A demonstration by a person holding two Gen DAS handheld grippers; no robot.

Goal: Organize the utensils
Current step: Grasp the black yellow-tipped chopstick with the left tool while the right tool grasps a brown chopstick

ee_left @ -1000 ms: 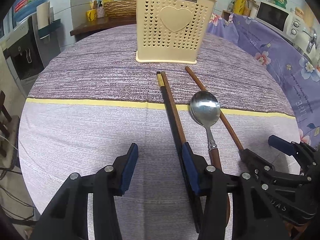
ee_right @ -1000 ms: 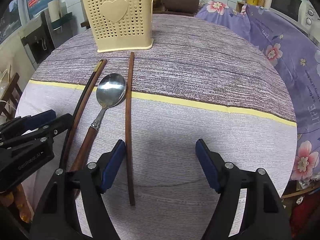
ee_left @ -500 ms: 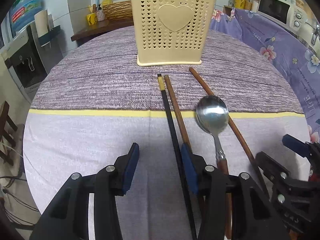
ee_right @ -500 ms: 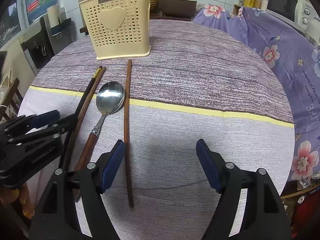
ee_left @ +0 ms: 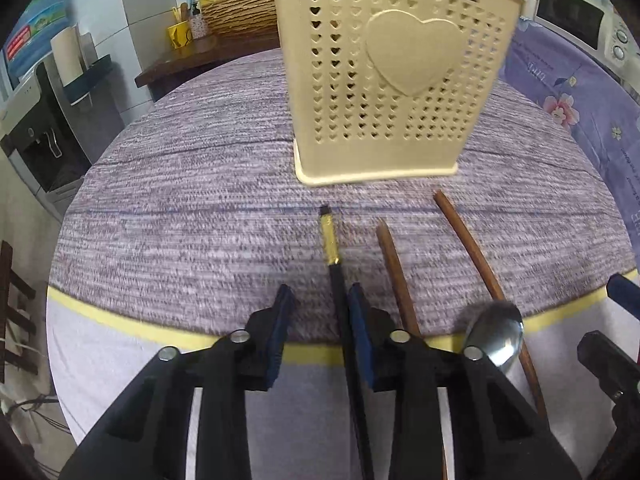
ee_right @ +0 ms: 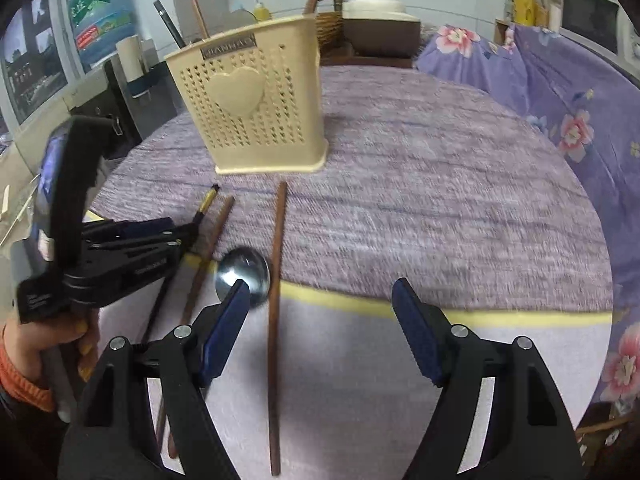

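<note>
A cream perforated utensil holder [ee_left: 392, 80] with a heart on its front stands on the round table; it also shows in the right wrist view [ee_right: 256, 116]. A black chopstick with a gold band [ee_left: 334, 252] lies between the fingers of my left gripper [ee_left: 320, 308], whose jaws are partly closed around it, the right pad against the stick. Two brown chopsticks [ee_left: 394, 268] [ee_left: 468, 244] and a steel spoon [ee_left: 496, 336] lie to its right. My right gripper [ee_right: 320, 308] is open over one brown chopstick [ee_right: 276, 300], beside the spoon [ee_right: 244, 270].
The table wears a purple cloth with a yellow stripe [ee_left: 120, 320]. A sofa with a purple floral cover [ee_right: 568, 92] is at the right. A water dispenser [ee_left: 36, 128] and a wooden side shelf [ee_left: 192, 60] stand beyond the far edge. Several utensils stand in the holder.
Both grippers moved forward toward the holder. My left gripper's jaws narrowed around the black chopstick, which now lies apart from the brown one beside it.
</note>
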